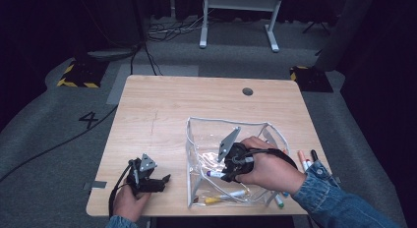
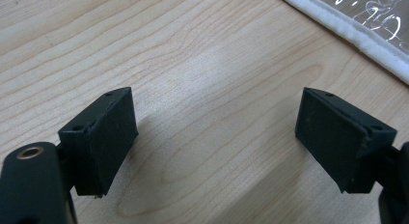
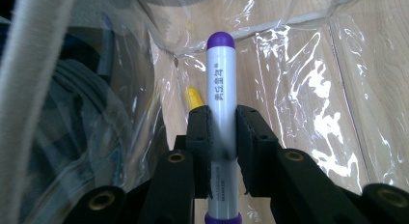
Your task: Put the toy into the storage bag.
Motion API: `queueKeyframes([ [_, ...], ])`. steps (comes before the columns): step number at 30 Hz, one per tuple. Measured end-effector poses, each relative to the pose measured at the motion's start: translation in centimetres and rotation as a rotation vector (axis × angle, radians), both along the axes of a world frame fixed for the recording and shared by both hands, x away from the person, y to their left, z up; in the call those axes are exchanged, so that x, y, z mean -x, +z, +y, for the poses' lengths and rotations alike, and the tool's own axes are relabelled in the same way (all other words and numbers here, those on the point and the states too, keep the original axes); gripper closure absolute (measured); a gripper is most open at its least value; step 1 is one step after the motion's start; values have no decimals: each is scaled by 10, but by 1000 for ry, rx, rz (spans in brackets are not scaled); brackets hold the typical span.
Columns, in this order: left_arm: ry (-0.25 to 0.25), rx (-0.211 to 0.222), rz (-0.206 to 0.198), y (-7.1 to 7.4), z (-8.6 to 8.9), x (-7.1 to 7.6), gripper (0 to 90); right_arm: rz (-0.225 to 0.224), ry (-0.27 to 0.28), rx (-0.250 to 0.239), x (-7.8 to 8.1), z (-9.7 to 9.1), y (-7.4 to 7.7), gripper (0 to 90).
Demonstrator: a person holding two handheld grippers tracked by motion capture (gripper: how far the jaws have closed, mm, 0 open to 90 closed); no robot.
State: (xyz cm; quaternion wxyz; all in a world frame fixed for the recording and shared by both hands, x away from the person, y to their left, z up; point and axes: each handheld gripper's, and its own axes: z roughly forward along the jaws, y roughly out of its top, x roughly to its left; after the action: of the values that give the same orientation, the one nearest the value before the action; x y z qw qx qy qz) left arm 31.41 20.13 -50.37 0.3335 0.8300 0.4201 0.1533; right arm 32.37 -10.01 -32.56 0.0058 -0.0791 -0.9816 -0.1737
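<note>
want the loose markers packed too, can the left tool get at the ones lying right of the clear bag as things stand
Probably not directly. The left tool sits open at the table's near left; the clear bag and the right tool, gripping a purple-capped marker, lie between it and the loose markers.

You work at a light wooden table (image 1: 162, 105) on grey carpet (image 1: 44, 120), with a white frame (image 1: 239, 16), black cables (image 1: 167, 29) and darkness toward the frame's top.
</note>
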Motion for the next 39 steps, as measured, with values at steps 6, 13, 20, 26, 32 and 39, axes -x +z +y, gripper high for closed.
queueKeyframes([
  [6, 0, 1, -2, 0, 0, 0, 148, -6, 24, 31, -1, 4, -9, 765],
  [13, -1, -1, -3, 0, 0, 1, 148, 11, 64, 70, -1, 8, -20, 765],
  [20, 0, -2, 0, 0, 0, 1, 148, 59, 81, 97, -3, 11, -32, 765],
  [26, 0, -2, 0, 0, 0, 1, 148, 82, 92, 114, -5, 14, -41, 765],
  [32, -1, -2, 0, 0, 0, 1, 148, 105, 88, 132, -9, 14, -50, 765],
  [39, 2, 1, 1, 0, 0, 2, 148, 147, 91, 149, -13, 13, -62, 701],
])
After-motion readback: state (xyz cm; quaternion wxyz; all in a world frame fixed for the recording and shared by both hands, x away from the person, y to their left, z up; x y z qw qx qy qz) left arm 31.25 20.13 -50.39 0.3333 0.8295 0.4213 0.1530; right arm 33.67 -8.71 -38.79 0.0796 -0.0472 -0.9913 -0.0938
